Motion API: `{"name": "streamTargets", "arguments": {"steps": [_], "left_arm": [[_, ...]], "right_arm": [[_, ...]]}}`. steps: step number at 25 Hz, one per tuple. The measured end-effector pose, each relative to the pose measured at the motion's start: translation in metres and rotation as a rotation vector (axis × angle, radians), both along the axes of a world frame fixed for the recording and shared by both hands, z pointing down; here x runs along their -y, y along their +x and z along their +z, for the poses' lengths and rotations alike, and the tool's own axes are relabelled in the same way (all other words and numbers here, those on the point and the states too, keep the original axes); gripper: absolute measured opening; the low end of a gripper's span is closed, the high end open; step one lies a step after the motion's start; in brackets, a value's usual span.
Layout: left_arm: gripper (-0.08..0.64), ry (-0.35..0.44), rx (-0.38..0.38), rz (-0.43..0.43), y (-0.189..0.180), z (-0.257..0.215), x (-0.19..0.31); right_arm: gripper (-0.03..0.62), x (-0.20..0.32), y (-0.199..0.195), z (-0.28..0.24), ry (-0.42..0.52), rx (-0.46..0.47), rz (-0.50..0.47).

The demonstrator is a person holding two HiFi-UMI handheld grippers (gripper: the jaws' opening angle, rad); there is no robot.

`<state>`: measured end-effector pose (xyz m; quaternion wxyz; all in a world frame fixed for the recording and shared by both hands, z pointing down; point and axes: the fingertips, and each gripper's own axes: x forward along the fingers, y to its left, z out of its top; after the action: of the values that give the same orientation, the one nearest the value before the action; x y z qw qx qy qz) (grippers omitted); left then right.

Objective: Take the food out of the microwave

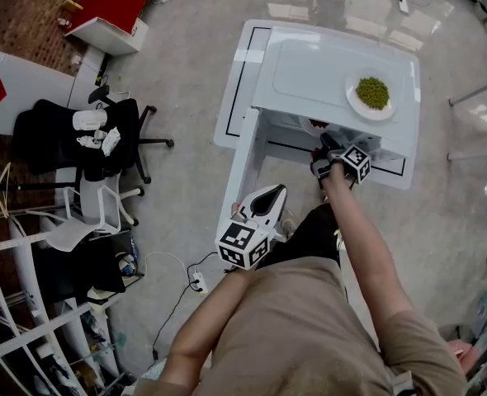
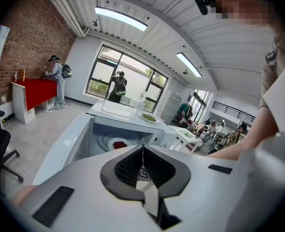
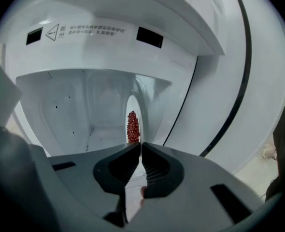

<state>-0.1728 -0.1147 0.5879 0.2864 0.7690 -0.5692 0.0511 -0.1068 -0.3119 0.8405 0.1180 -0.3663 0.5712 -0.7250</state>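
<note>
The red food (image 3: 132, 125) is sitting heaped on a white plate (image 3: 132, 103) inside the open microwave (image 1: 309, 73), near the mouth of the cavity. In the left gripper view the plate is lying flat on the cavity floor. In the right gripper view it is showing edge-on, a narrow oval with its long axis running straight up the picture, in line with the slit between that gripper's jaws.

At left, the microwave's door (image 1: 242, 151) is standing swung open toward the person. The left gripper (image 2: 143, 148) is hovering just outside it, back from the cavity, its jaws pressed together with nothing between them.

To the right, the right gripper (image 3: 140, 144) is reaching into the opening at the end of the person's outstretched arm (image 1: 367, 238). Its jaws are clenched to a hairline slit, and the plate's near rim is running into that slit, so the pads appear to be pinching the rim.

Farther right, a plate of green food (image 1: 352, 99) is resting on the microwave's top, well apart from both grippers.
</note>
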Motion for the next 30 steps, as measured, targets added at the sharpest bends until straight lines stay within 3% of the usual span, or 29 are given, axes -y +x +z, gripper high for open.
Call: {"name": "streamTargets", "arguments": {"steps": [6,10,12,16,21,30], "left_arm": [[0.008,0.002,-0.001,0.004,-0.001,-0.002,0.002],[0.008,0.005,-0.001,0.005,-0.002,-0.005,0.0],[0.008,0.006,-0.002,0.007,-0.002,-0.005,-0.001],[0.008,0.005,-0.001,0.013,-0.002,-0.004,-0.001],[0.008,0.009,0.002,0.016,-0.001,-0.006,-0.006],[0.008,0.03,0.004,0.013,-0.008,-0.009,-0.021]], "right_arm": [[0.023,-0.009,0.008,-0.003,-0.012,0.024,0.015],[0.029,-0.014,0.013,-0.004,0.029,0.005,0.018],[0.104,-0.01,0.013,-0.003,0.045,0.008,0.035],[0.115,0.0,0.012,0.003,0.023,0.016,0.066],[0.023,0.0,0.013,0.0,0.032,0.02,0.059],[0.018,-0.012,0.013,-0.006,0.055,0.086,0.054]]}}
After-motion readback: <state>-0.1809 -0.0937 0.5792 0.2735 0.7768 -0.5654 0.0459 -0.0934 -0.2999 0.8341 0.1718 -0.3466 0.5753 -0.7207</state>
